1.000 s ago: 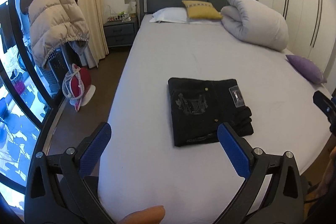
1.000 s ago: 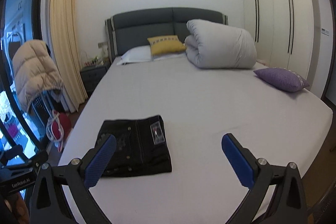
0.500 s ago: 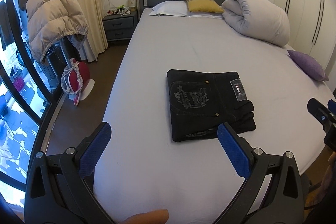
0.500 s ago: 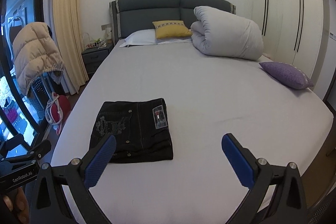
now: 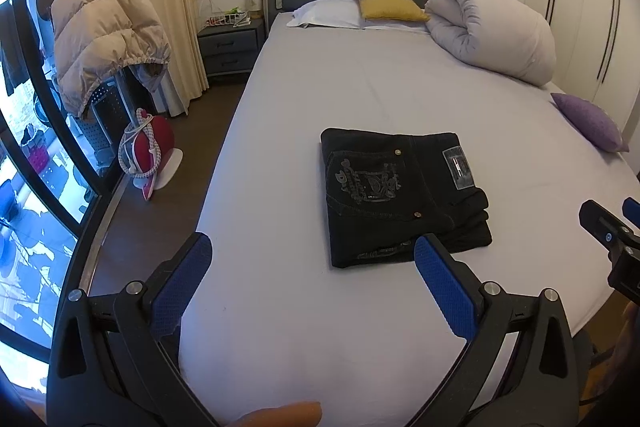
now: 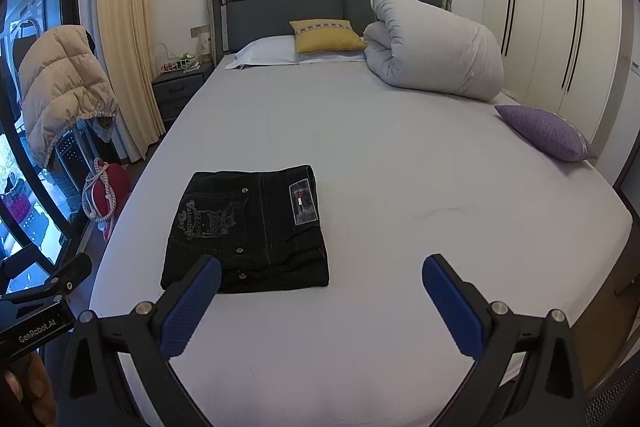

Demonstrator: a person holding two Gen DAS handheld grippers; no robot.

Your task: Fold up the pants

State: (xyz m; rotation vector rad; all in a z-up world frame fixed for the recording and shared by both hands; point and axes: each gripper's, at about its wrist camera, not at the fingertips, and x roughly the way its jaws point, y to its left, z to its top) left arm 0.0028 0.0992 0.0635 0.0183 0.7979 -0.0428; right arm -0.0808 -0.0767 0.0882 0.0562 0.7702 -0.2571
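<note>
Left wrist view: pale bed [image 5: 320, 99] fills the room, grey headboard behind. Folded black pants [image 5: 400, 195] lie mid-mattress, just ahead of the left gripper [image 5: 312, 279], spread wide and empty. The right gripper [image 5: 612, 235] is cut off at the edge.

Right wrist view: right gripper [image 6: 322, 299] gapes wide, empty; pants [image 6: 248, 227] sit ahead-left, rolled duvet [image 6: 436, 59] and purple cushion [image 6: 544, 135] beyond.

Each gripper, left gripper [image 5: 310, 273] and right gripper [image 6: 320, 293], had black triangular arms, silver screws and textured blue pads [image 5: 444, 291]. White "GenRobot.AI" lettering marked the black body at lower left of the right wrist view.
</note>
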